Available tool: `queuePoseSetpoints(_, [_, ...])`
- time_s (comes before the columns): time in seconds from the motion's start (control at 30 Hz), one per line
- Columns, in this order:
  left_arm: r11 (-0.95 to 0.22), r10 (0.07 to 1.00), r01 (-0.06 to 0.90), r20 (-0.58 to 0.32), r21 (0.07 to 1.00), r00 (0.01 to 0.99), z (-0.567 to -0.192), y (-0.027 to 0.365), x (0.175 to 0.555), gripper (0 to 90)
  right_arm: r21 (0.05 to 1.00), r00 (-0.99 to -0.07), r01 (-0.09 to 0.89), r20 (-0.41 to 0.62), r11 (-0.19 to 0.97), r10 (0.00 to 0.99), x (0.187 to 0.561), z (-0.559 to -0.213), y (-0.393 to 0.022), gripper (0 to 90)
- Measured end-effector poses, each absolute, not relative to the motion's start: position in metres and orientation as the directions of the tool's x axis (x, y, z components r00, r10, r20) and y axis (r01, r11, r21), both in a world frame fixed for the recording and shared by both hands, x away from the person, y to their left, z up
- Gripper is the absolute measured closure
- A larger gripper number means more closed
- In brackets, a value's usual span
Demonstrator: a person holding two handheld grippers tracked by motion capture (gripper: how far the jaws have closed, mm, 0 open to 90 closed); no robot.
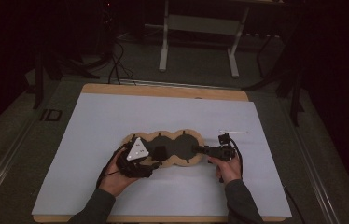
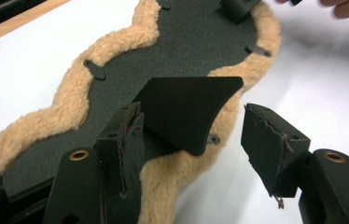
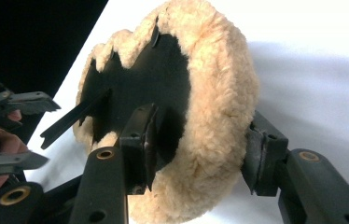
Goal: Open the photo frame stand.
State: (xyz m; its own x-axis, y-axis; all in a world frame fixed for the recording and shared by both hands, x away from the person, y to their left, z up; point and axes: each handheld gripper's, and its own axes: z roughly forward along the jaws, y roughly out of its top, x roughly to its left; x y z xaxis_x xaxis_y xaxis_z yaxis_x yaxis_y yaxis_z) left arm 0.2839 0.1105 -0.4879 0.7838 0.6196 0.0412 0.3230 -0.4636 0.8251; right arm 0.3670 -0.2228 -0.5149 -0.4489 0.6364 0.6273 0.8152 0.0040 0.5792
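A three-lobed pad [image 1: 189,135] with a tan fleece rim [image 2: 70,107] and a black centre lies mid-table on the white sheet. My left gripper [image 1: 155,157] stands open at the pad's near left edge. In the left gripper view its jaws [image 2: 200,135] are spread wide, and a stiff black flap [image 2: 186,102] rises from the pad between them, beside the left finger [image 2: 128,140]. My right gripper [image 1: 197,149] is shut on the pad's right lobe. One pad of it [image 3: 142,140] is on the black inner face and the other [image 3: 262,156] is behind the fleece [image 3: 214,107].
A white sheet [image 1: 116,121] covers most of the wooden table [image 1: 163,89]. A thin white stick [image 1: 234,132] lies just beyond the right gripper. Behind the table stand a white desk frame [image 1: 165,42] and cables on a dark floor.
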Motion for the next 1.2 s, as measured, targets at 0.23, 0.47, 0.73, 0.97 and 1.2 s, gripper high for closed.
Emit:
queuePoseSetpoints(0.23, [-0.393,0.691,0.393,-0.015,0.831,0.722,-0.487,0.139,0.286,39.9,0.584,-0.455,0.812,0.622,0.009,0.637,0.367,-0.516,-0.223,51.3])
queuePoseSetpoints(0.47, [-0.338,0.746,0.438,-0.047,0.833,0.664,-0.492,0.156,0.289,40.4,0.598,-0.472,0.801,0.608,0.023,0.638,0.366,-0.513,-0.223,51.5])
queuePoseSetpoints(0.73, [-0.283,0.797,0.487,-0.08,0.826,0.599,-0.502,0.174,0.293,37.9,0.607,-0.487,0.793,0.595,0.039,0.639,0.365,-0.512,-0.223,51.8])
queuePoseSetpoints(0.97, [-0.23,0.831,0.533,-0.121,0.814,0.543,-0.509,0.19,0.3,37.3,0.616,-0.498,0.786,0.583,0.05,0.642,0.365,-0.511,-0.222,51.7])
queuePoseSetpoints(1.2, [-0.178,0.847,0.581,-0.177,0.794,0.501,-0.519,0.201,0.308,38.4,0.624,-0.508,0.779,0.571,0.061,0.644,0.364,-0.509,-0.222,51.6])
